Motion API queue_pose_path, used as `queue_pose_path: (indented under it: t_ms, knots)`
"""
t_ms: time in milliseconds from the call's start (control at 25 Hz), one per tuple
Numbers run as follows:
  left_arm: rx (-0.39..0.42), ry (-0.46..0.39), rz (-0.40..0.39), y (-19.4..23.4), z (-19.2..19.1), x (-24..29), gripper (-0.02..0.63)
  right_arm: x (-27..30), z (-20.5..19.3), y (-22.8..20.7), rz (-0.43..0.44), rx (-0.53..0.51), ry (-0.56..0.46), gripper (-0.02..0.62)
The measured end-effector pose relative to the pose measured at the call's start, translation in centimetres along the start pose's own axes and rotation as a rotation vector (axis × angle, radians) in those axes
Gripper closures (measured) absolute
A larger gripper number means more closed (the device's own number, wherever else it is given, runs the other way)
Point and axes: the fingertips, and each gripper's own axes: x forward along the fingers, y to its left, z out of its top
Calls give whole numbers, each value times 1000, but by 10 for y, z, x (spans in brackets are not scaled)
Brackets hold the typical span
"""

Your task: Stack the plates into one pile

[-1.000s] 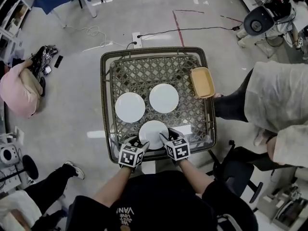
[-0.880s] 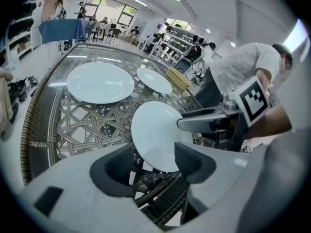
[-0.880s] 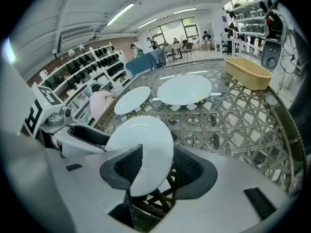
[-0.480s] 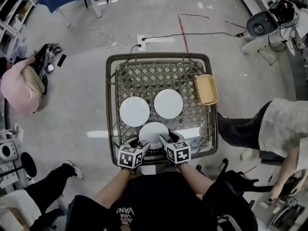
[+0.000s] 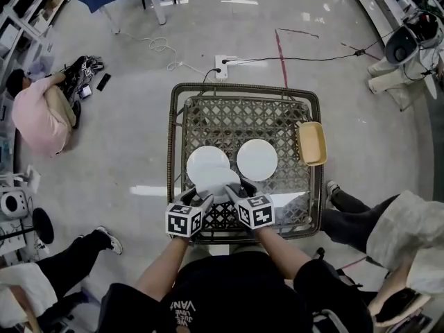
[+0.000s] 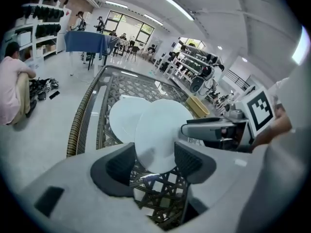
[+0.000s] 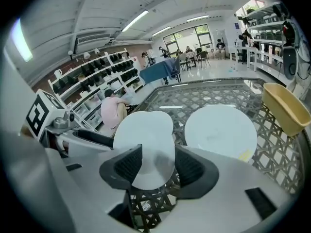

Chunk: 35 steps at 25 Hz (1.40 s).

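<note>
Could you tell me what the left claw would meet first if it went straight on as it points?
The left claw grips the carried plate, which would go with it. Next in line seems to be the resting plate on the wicker table, though depth is unclear.

The near plate (image 5: 220,180) clamped in my left gripper (image 5: 202,201) and right gripper (image 5: 234,193) isn't lying at the desk's (image 5: 172,165) front edge anymore. It's lifted and carried forward, now overlapping the left plate (image 5: 203,158).
</note>
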Motion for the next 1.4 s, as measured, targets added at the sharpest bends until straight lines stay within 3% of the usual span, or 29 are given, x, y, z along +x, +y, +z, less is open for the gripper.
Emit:
queue_pose_path:
  t_ms: [440,760,1160,1400]
  knots:
    - [-19,-63,70,42,45,10,349,43,42,0,41,-67,-6,400]
    - [-40,-19,115,61,43,18,348,65,42,4,54,-120,62,387]
    - [-37,-49,139,65,49,24,325,63,42,-1,56,-122,35,365]
    - [6,-82,120,35,49,23,324,44,41,-25,27,-93,1,365]
